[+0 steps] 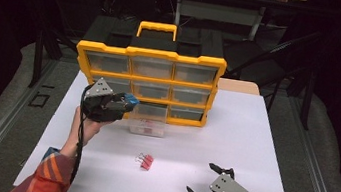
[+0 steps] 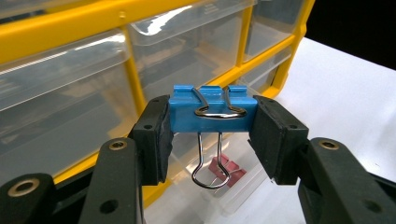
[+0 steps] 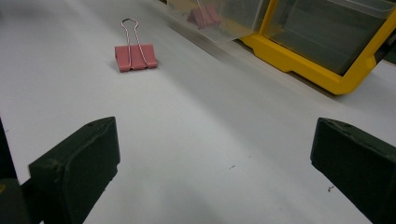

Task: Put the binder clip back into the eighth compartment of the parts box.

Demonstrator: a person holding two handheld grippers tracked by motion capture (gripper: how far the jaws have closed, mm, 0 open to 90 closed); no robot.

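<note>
Left gripper (image 2: pixel 212 126) clamps blue binder clip (image 2: pixel 212 108) | right gripper (image 1: pixel 208 180) gapes empty | red clip (image 3: pixel 135 57) on table (image 3: pixel 196 140)

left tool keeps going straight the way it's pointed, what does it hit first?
Probably the yellow organizer: the left tool, shut on the blue binder clip, faces its clear drawer fronts. The pulled-out clear drawer sits lower, seemingly under that line. Depth is unclear.
</note>
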